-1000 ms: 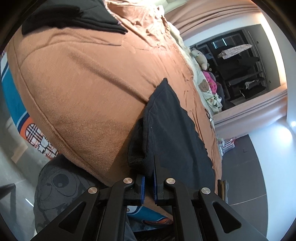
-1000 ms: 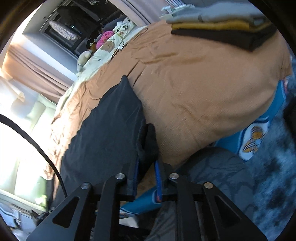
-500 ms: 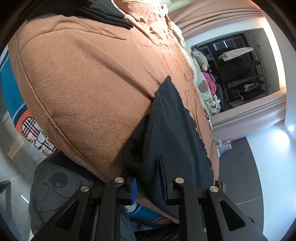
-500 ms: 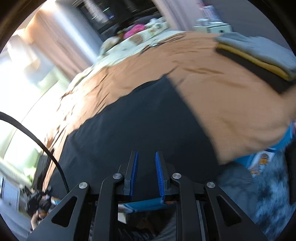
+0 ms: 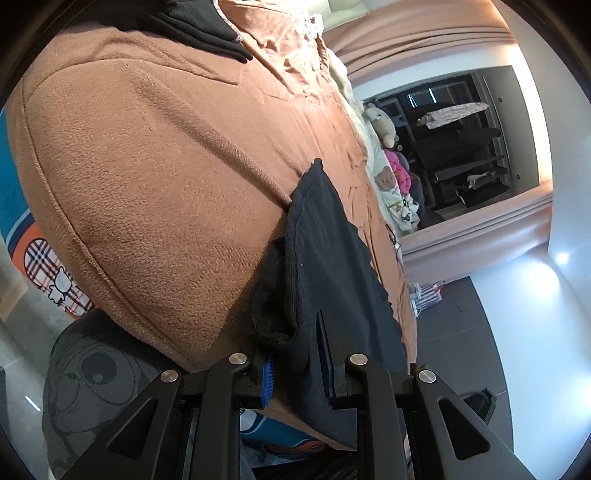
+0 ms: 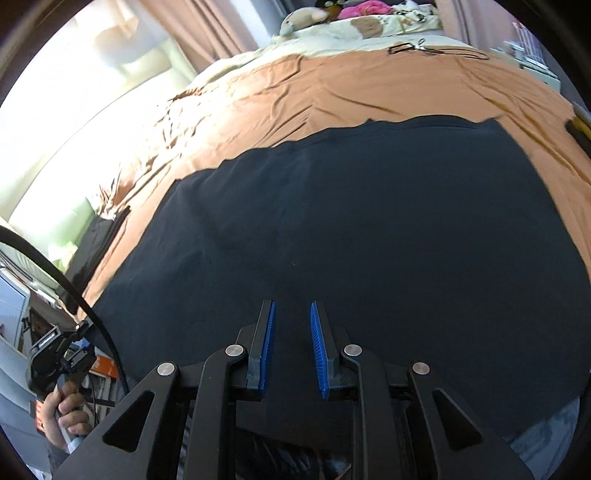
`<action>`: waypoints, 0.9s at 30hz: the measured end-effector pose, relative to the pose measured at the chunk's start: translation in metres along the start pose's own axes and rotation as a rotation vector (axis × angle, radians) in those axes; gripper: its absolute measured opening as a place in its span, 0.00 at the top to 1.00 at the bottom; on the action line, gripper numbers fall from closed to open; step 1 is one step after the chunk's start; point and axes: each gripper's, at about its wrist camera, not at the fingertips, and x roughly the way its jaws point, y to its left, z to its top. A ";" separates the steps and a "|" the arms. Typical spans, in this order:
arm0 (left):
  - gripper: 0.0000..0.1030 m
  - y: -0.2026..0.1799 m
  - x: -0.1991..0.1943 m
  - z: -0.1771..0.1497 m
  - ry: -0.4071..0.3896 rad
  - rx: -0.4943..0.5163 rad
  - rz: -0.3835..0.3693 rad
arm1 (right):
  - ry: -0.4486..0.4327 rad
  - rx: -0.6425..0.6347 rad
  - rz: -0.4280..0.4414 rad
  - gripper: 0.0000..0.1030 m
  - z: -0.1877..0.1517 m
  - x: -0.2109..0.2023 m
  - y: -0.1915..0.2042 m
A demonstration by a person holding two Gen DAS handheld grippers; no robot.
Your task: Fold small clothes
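A dark navy garment (image 6: 351, 221) lies spread flat on the brown bedspread (image 6: 332, 88). In the left wrist view the same garment (image 5: 332, 258) reaches the bed's near edge, with a bunched black hem (image 5: 269, 306) at its corner. My left gripper (image 5: 295, 365) is open, its blue-padded jaws standing either side of that corner without pinching it. My right gripper (image 6: 291, 347) is open and empty, hovering over the near middle of the garment.
Folded dark clothes (image 5: 199, 26) lie at the far end of the bedspread (image 5: 166, 166). Soft toys (image 5: 384, 122) and a cream quilt (image 6: 369, 29) sit at the bed's head. A grey cushion (image 5: 99, 373) lies below the bed edge. The hand holding the other gripper (image 6: 62, 410) shows low left.
Both grippers have opened and let go of the garment's corners. The right gripper has swung from the right corner to above the garment's middle. The garment now lies flat.
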 end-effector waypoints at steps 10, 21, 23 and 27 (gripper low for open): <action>0.94 0.010 -0.002 -0.002 -0.006 -0.026 0.036 | 0.107 -0.054 -0.142 0.89 0.042 0.079 0.022; 0.94 0.010 -0.001 -0.002 0.001 -0.032 0.071 | 0.136 -0.018 -0.222 1.00 0.113 0.143 0.011; 0.94 0.009 0.000 -0.001 -0.003 -0.044 0.078 | 0.145 -0.006 -0.218 1.00 0.126 0.154 0.008; 0.94 0.008 0.000 -0.002 -0.011 -0.055 0.098 | 0.146 0.000 -0.217 1.00 0.150 0.169 0.004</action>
